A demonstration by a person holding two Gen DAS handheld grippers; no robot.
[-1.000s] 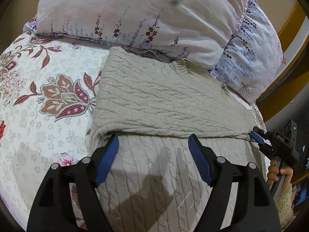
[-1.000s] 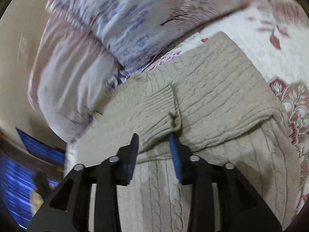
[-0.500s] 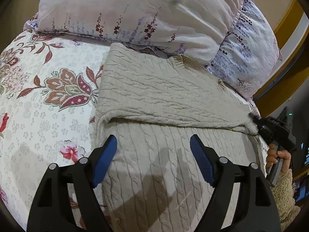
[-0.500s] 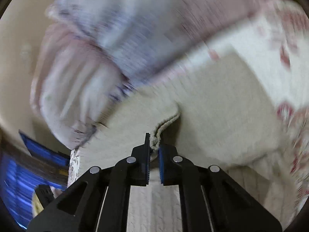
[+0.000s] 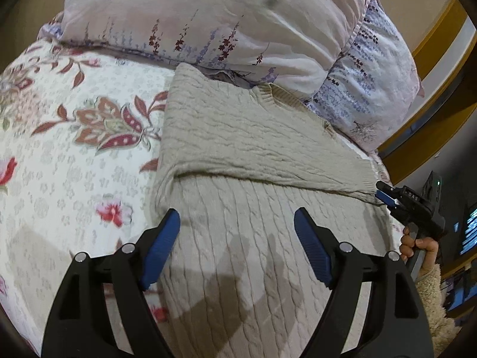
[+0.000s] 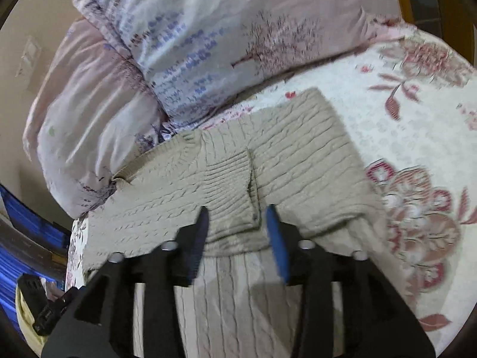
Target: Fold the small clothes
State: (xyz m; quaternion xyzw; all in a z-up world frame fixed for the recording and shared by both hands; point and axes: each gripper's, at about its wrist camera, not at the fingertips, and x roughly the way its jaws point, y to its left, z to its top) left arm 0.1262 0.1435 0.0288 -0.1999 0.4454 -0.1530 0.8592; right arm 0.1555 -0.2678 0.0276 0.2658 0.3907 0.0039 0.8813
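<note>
Released a moment ago, the sweater's (image 6: 301,161) folded sleeve lies three-to-nine; right gripper (image 6: 235,232) opening, left gripper (image 5: 237,247) wide open.

My left gripper (image 5: 237,244) and right gripper (image 6: 237,235) have black angular frames, ribbed blue pads (image 5: 161,249) and silver screws (image 5: 128,248); a fluffy cream sleeve (image 5: 430,292) covers my right wrist.

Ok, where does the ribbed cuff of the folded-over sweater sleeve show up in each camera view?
Left wrist view: the ribbed cuff lies at the right edge of the sweater, just before the right gripper.
Right wrist view: the cuff sits centre frame, just above the gap between the fingers.
Shared landmark: the purple-sprigged pillow behind the sweater.
</note>
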